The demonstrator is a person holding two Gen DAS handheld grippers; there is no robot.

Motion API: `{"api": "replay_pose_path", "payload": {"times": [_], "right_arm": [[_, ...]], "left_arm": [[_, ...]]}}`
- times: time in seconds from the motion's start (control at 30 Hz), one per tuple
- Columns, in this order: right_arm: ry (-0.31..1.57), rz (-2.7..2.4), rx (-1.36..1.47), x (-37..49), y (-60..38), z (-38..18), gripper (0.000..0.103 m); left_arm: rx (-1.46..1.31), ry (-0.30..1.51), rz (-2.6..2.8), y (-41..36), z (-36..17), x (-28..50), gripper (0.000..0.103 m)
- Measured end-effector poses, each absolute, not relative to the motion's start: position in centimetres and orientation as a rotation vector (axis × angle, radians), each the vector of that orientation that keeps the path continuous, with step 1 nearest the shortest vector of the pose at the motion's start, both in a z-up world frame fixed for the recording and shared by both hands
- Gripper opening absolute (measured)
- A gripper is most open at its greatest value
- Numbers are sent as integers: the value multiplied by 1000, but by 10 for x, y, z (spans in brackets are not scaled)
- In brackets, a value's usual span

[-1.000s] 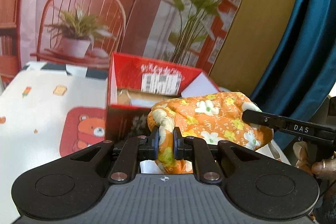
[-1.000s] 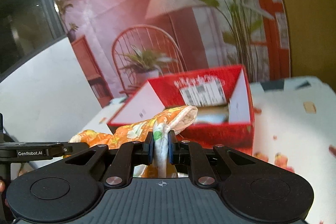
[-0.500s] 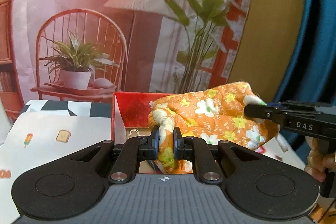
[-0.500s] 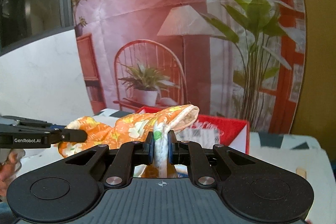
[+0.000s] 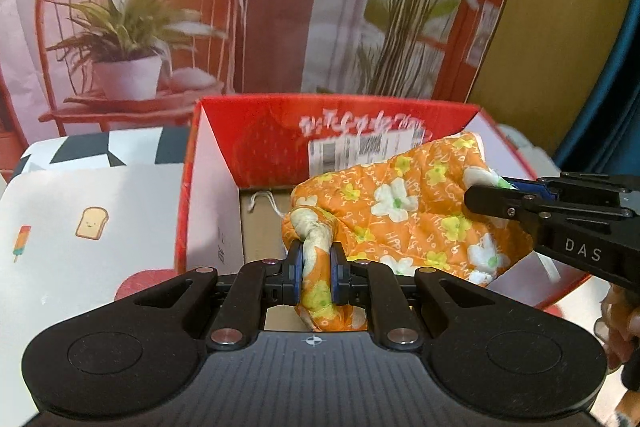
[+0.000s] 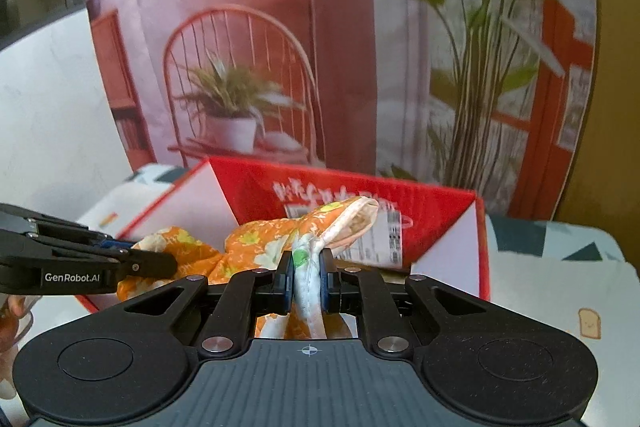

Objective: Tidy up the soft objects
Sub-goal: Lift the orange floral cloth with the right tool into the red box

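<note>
Two grippers shared orange floral cloth (image 5: 404,215) — left gripper (image 5: 316,267) jaws clamped on one bunched edge, right gripper (image 6: 306,277) jaws pinched another; cloth hung over open red box (image 5: 256,143) on desk (image 5: 80,267).

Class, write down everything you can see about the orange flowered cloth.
The orange cloth looks soft and quilted, printed with white and yellow flowers, with a pale lining along its rolled edge. It hangs bunched over the open red box, stretched between two claws: the left claw pinches one end, the right claw the other. Whether it touches the box is unclear.
</note>
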State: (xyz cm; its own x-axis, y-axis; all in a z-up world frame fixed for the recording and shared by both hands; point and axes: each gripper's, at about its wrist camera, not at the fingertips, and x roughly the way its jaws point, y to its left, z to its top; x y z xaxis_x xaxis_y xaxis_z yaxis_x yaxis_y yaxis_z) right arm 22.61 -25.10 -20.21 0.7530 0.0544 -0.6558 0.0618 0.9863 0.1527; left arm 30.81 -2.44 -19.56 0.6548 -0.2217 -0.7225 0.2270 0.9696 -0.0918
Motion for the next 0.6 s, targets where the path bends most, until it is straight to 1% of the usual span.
{"api": "replay_pose_path", "payload": {"times": [0.13,0.2,0.23,0.33,0.53,0.6], "right_arm": [[769,-17,193,232,-256,-221,11],[787,-23,207,233,-259,-228,11],[794,-24,212,233,-261,-230,11],[819,-24,213,234,-263,-238,11],[858,-53,185,234,-267,-244,11],[862,-64,186,233,-269,-244,11]], "left_arm": [[34,856,-263,-28,-207,317,14],[42,870,-274,-27,-212,319,16],[52,876,-274,-27,-214,319,17],[65,875,-270,-23,-213,322,27],[19,849,-283,-17,-205,319,34],[6,842,-272,-16,-203,319,35]]}}
